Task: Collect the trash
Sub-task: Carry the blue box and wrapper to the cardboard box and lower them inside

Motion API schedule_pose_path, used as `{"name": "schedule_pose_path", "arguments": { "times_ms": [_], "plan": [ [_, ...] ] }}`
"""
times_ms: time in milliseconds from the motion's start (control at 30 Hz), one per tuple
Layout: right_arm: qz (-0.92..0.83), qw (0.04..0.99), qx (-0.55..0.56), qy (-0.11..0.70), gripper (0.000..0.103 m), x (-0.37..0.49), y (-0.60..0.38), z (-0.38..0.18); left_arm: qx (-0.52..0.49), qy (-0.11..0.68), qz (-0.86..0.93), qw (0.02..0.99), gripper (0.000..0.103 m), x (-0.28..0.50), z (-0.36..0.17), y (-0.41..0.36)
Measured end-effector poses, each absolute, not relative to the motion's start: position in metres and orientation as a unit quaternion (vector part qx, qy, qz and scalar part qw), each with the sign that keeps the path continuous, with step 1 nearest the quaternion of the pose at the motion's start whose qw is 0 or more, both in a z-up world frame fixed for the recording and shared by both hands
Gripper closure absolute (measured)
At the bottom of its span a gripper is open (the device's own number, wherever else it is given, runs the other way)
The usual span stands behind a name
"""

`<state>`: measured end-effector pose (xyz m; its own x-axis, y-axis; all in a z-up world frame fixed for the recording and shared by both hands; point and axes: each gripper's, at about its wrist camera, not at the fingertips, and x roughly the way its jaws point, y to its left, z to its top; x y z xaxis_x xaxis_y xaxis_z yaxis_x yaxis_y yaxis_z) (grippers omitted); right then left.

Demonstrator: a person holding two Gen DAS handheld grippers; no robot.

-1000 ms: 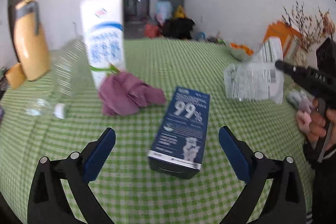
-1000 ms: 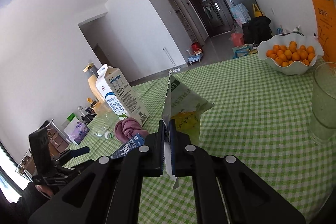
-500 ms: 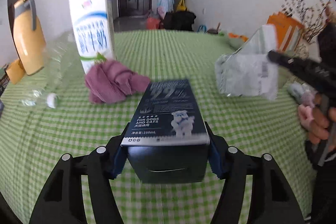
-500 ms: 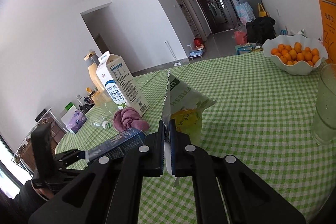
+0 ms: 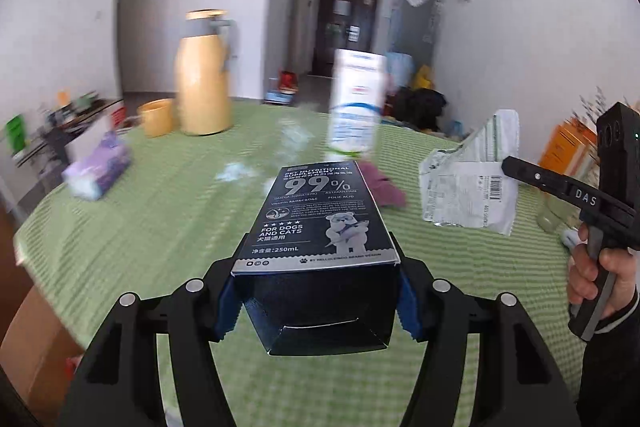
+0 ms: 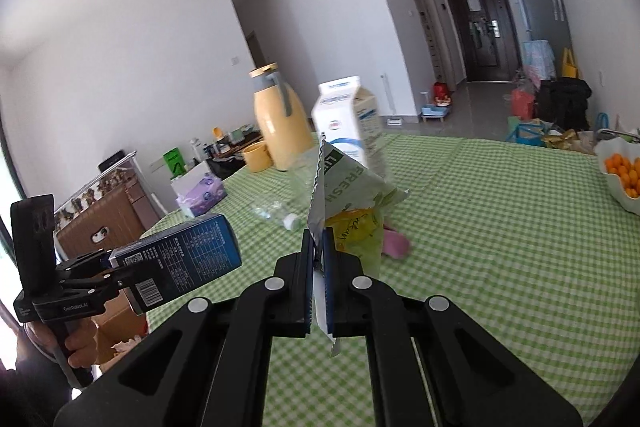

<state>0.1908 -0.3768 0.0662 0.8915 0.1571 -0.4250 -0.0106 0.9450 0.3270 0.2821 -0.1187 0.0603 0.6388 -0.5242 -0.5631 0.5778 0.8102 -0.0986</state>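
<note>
My left gripper (image 5: 318,301) is shut on a dark blue pet-supplement box (image 5: 318,227), held off the green checked tablecloth (image 5: 160,227); the right wrist view has the same box (image 6: 188,259) at the left. My right gripper (image 6: 317,269) is shut on the edge of a crinkled snack bag (image 6: 348,203), which the left wrist view shows from its silver back (image 5: 472,183). A white milk carton (image 5: 356,103) stands behind, with a purple cloth (image 5: 384,187) at its foot and a clear plastic bottle (image 6: 280,215) lying beside it.
A yellow thermos jug (image 5: 204,75), a yellow cup (image 5: 158,117) and a purple tissue pack (image 5: 98,169) stand at the table's far left. A white bowl of oranges (image 6: 622,171) sits at the far right. A cardboard box (image 5: 36,343) lies below the table's left edge.
The left gripper closed on the blue box, lifted it off the cloth and swung left. The right gripper, still holding the bag, also rose and swung left.
</note>
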Motion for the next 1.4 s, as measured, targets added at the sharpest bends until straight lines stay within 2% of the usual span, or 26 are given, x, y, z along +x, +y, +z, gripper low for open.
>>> {"name": "schedule_pose_path", "arguments": {
  "times_ms": [333, 533, 800, 1000, 1233, 1400],
  "plan": [
    [0.293, 0.906, 0.097, 0.290, 0.098, 0.309, -0.144, 0.055, -0.030, 0.330, -0.042, 0.943, 0.043, 0.250, 0.036, 0.153],
    [0.389, 0.853, 0.055, 0.342, 0.098, 0.350, -0.012, 0.028, -0.082, 0.368, 0.037, 0.925, 0.043, 0.230, 0.005, 0.247],
    [0.392, 0.810, -0.042, 0.434, 0.098, 0.395, 0.099, -0.026, -0.159, 0.470, 0.063, 0.866, 0.043, 0.259, -0.067, 0.299],
    [0.322, 0.785, -0.172, 0.500, 0.098, 0.423, 0.156, -0.104, -0.130, 0.527, 0.108, 0.833, 0.043, 0.304, -0.114, 0.297],
    [0.285, 0.737, -0.191, 0.583, 0.098, 0.450, 0.174, -0.191, -0.158, 0.573, 0.109, 0.796, 0.043, 0.340, -0.172, 0.302],
    [0.294, 0.720, -0.198, 0.597, 0.098, 0.448, 0.183, -0.211, -0.173, 0.590, 0.106, 0.781, 0.044, 0.354, -0.197, 0.301]
  ]
}}
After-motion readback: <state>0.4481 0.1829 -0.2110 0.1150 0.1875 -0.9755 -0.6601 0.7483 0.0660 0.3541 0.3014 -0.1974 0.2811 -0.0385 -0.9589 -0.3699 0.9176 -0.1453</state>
